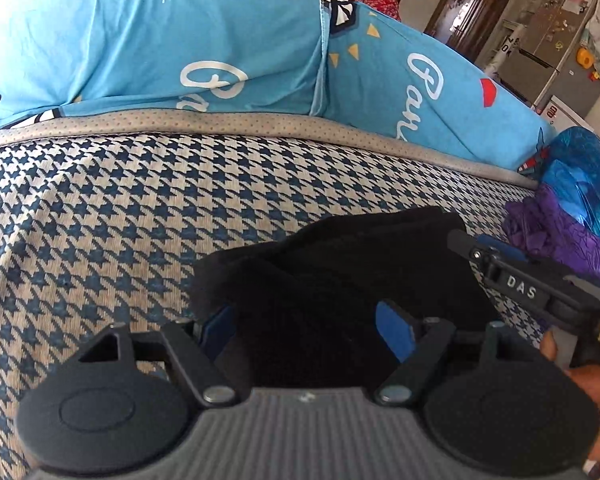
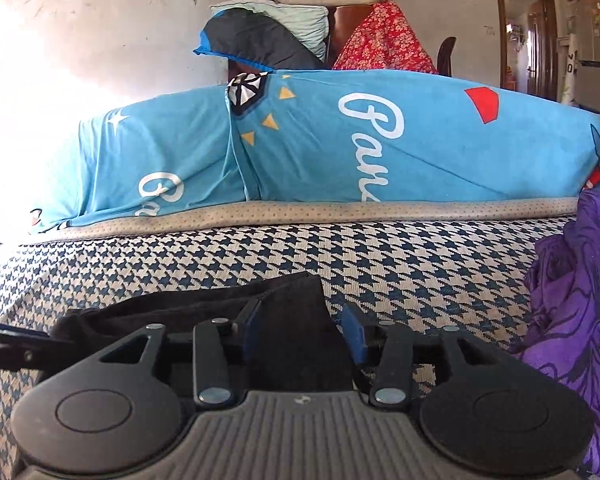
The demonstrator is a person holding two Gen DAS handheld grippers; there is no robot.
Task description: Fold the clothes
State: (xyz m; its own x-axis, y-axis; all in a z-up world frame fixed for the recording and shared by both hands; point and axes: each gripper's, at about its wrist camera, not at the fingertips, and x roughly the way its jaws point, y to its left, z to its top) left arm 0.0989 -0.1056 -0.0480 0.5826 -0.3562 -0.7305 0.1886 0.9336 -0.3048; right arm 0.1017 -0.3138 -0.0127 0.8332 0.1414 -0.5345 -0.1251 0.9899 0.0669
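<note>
A black garment (image 1: 340, 272) lies bunched on the houndstooth bed cover (image 1: 120, 220). My left gripper (image 1: 306, 328) is open, its blue pads on either side of the garment's near edge. My right gripper (image 2: 302, 330) is also open, with the garment's right end (image 2: 292, 320) lying between its blue pads. The right gripper also shows in the left wrist view (image 1: 516, 280), at the garment's right side. The garment's underside is hidden.
A blue printed quilt (image 2: 340, 140) is piled along the far side of the bed. A purple cloth (image 2: 572, 300) and a blue shiny cloth (image 1: 588, 176) lie at the right. Pillows and a red floral cloth (image 2: 384, 40) are stacked behind. A fridge (image 1: 548, 52) stands far right.
</note>
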